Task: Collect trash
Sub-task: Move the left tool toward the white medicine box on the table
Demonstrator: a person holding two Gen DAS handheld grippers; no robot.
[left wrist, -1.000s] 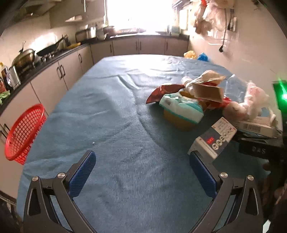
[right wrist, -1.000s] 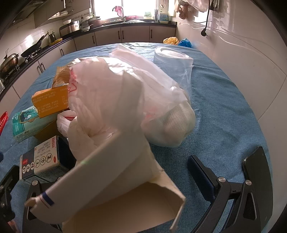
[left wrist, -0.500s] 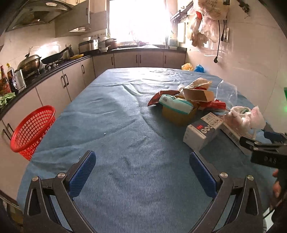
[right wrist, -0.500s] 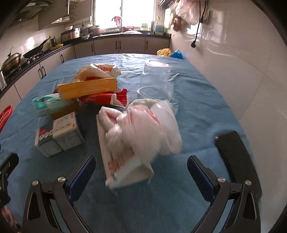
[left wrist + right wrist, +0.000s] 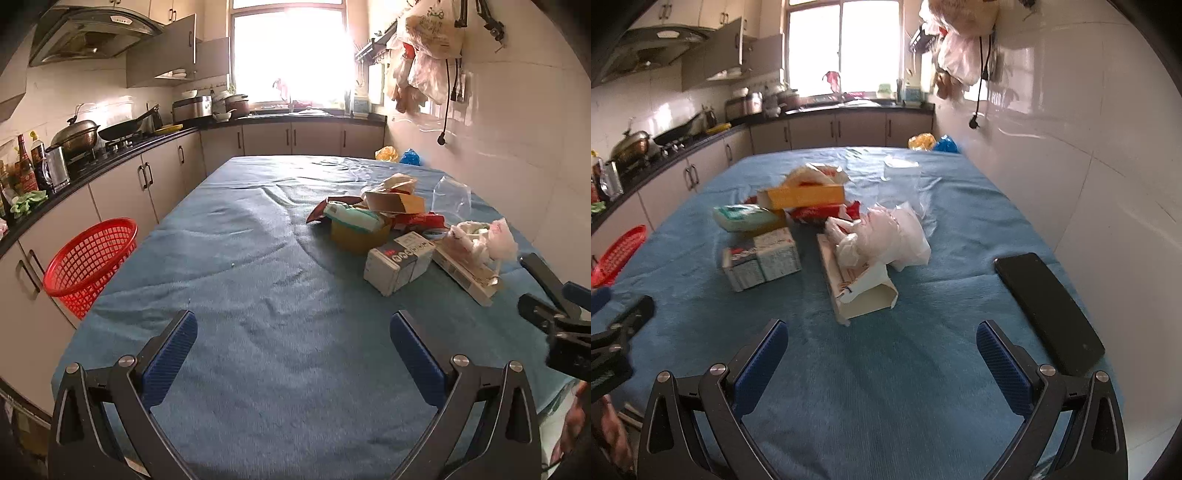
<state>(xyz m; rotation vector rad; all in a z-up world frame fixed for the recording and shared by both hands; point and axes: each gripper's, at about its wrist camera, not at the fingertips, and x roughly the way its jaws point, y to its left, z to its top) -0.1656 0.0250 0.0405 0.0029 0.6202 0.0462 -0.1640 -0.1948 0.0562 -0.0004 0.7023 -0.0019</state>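
Hovering wide open and empty, left gripper (image 5: 293, 360) and right gripper (image 5: 882, 358) face bare tabletop (image 5: 240, 266); trash pile (image 5: 820, 225) mid-frame, red basket (image 5: 88, 266) off left edge.

Trash pile (image 5: 827, 229) mid-table: boxes, tissue pack, crumpled white bag (image 5: 886, 236) atop flattened carton (image 5: 857, 288).
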